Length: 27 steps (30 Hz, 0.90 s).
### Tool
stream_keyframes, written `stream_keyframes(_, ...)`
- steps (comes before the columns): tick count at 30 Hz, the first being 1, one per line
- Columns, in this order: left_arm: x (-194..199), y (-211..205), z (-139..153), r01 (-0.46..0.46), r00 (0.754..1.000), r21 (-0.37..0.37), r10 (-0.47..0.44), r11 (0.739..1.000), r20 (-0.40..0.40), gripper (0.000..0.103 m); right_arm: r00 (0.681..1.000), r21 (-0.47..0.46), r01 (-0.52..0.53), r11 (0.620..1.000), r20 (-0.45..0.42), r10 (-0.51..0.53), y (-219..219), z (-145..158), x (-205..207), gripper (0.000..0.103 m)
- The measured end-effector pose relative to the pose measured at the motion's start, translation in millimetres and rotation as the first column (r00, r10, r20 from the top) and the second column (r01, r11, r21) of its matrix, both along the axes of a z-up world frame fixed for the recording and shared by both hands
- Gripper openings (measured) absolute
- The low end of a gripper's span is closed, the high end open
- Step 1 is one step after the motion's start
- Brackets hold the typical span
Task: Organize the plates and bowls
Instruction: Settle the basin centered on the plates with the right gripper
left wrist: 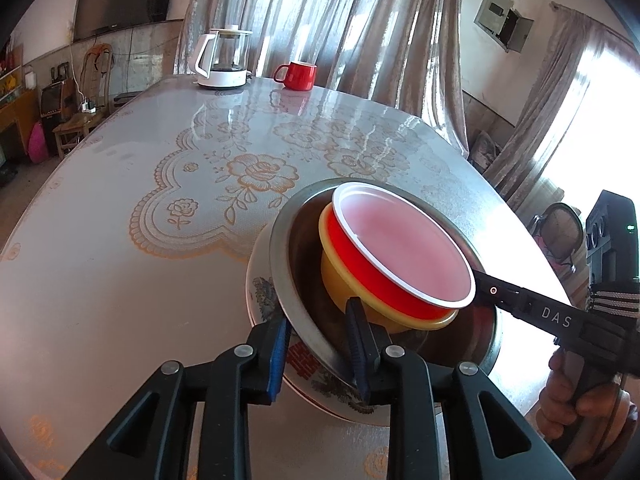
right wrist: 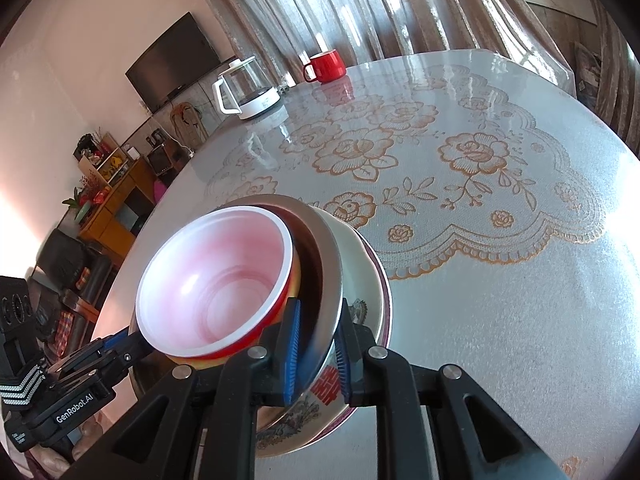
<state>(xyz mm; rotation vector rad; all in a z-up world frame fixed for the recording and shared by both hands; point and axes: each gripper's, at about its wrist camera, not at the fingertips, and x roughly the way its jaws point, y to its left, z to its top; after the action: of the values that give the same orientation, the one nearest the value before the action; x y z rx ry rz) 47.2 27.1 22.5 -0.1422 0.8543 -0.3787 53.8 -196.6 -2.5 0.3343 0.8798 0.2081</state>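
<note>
Bowls sit nested between the two tongs: a red bowl (left wrist: 404, 256) in a yellow bowl (left wrist: 344, 280), both empty, inside a steel bowl (left wrist: 292, 264) resting in a patterned porcelain bowl (right wrist: 360, 280). Left gripper (left wrist: 320, 350) and right gripper (right wrist: 318, 354) each pinch the stacked rims. Beyond them, across the table (left wrist: 120, 240), stand a red mug (left wrist: 296, 75) and a glass kettle (left wrist: 224, 60).

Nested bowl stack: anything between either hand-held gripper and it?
Nothing visible. The left hand-held gripper and the right hand-held gripper each straddle the rim of the steel bowl, which holds the yellow bowl and red plastic bowl.
</note>
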Motion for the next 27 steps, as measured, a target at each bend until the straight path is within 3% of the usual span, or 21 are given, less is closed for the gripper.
stream_keyframes(19,-12,11,7,-0.036,0.999,-0.026,0.037,0.999,0.028,0.028,1.0,-0.027,0.001,1.0,0.011,-0.001,7,-1,-6,0.019)
stream_keyframes(27,-14,25,8,-0.069,0.997,-0.072,0.07,0.995,0.02,0.033,1.0,-0.036,0.005,0.999,0.008,-0.004,11,-1,-8,0.022)
